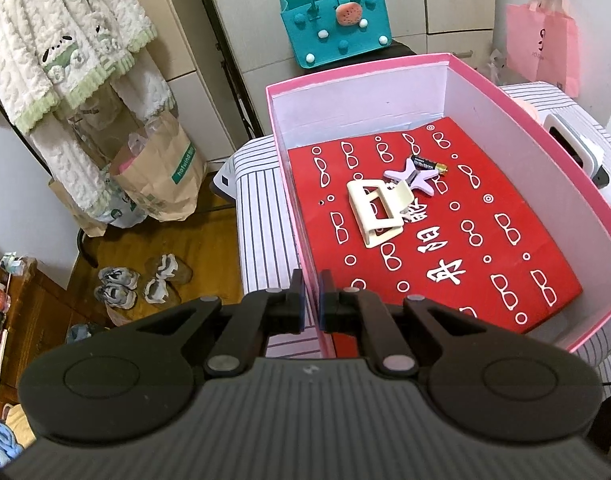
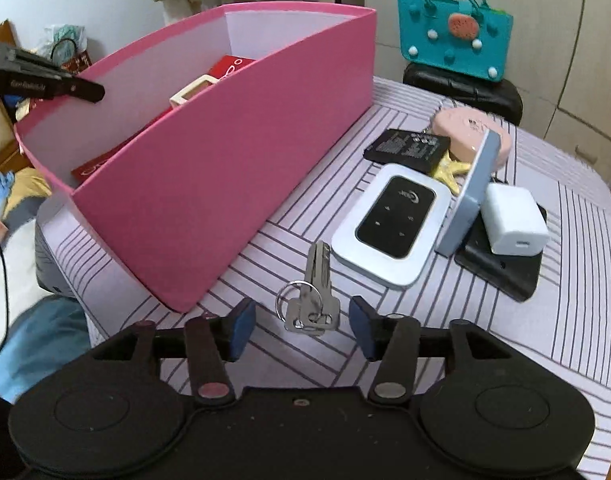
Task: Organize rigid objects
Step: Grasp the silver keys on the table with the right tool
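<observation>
Task partly done: cream plastic hair clip, lilac star piece and small battery lay inside the pink cardboard box, whose wall the shut left hand-held gripper pinched, while steel keys lay unclamped between the half-open right hand-held gripper jaws, other gadgets beyond.

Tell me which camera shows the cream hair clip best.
Left wrist view: the cream hair clip lies fully visible on the red sheet inside the pink box. In the right wrist view, the box wall hides all but one corner.
</observation>
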Motion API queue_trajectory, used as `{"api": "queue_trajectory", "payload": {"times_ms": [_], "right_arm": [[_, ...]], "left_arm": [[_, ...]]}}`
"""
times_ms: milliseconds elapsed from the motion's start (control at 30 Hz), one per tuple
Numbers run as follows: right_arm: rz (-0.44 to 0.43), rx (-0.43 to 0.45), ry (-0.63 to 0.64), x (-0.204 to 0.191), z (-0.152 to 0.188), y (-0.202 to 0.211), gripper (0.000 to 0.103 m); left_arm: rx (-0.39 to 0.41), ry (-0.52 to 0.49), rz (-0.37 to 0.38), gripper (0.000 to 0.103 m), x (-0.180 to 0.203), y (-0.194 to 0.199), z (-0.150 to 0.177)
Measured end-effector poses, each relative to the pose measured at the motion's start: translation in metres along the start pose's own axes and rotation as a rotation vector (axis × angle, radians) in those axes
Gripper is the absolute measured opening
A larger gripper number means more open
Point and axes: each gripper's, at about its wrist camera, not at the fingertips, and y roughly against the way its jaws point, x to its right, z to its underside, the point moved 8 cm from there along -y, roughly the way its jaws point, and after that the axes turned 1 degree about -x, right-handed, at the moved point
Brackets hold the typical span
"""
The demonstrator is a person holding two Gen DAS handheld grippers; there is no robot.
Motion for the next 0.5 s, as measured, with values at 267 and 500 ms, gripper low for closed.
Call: {"api": "queue_trajectory", "payload": {"times_ms": [267, 500], "right_arm": [[-0.010, 0.036, 0.001, -0.002, -0.002, 0.007, 0.014], [-0.030, 0.054, -0.084, 0.015, -0.011, 0.016, 0.006]], "left_arm": [[0.003, -0.004, -0.004, 0.006, 0.001, 0.002, 0.001], [0.008, -0.006, 0.000, 0.006, 0.000, 0.005, 0.003]]}}
